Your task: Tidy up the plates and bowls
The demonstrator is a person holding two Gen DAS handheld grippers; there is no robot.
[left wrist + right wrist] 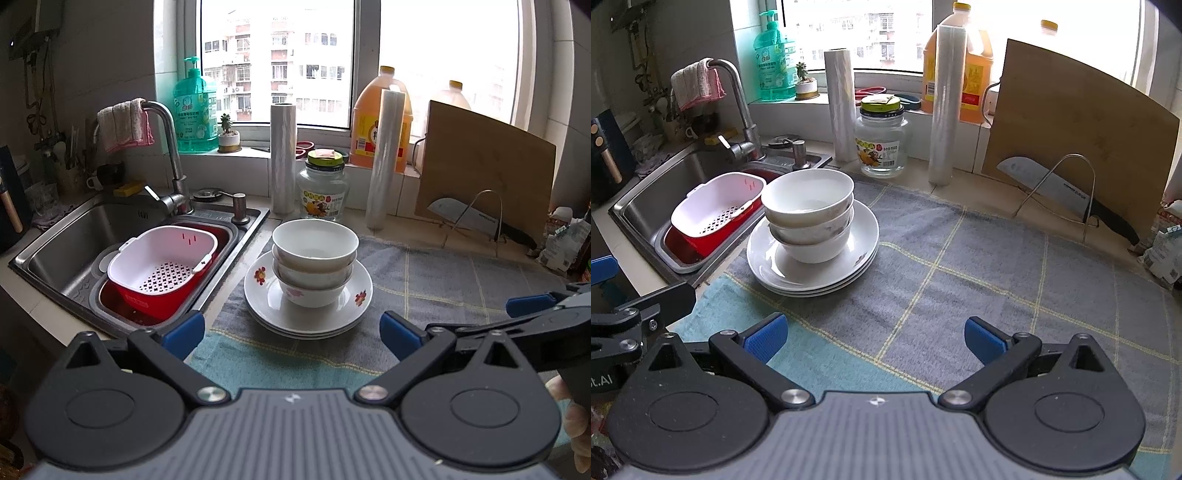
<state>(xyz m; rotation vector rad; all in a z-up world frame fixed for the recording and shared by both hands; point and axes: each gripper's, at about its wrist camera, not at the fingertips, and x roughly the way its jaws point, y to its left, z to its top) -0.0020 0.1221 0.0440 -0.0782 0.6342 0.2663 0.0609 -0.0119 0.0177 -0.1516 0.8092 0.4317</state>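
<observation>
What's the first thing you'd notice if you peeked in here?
The tower of three white bowls stacked on white plates, sitting on the checked cloth beside the sink. Next, the red-and-white strainer basket in that sink, and the big knife leaning by the wooden board at the right.

A grey checked cloth (960,258) covers the kitchen surface. To its left, a steel sink (70,236) holds a white colander (162,258) nested in a red basin (147,302). A pink towel (123,123) hangs over the tap (170,147). Behind the cloth stand two rolls of plastic film (282,158) with a glass jar (322,188) between them. On the windowsill sit a green soap bottle (195,107) and an orange jug (373,125). At right, a cleaver (1067,192) rests in a wire rack against a wooden board (1071,129).
</observation>
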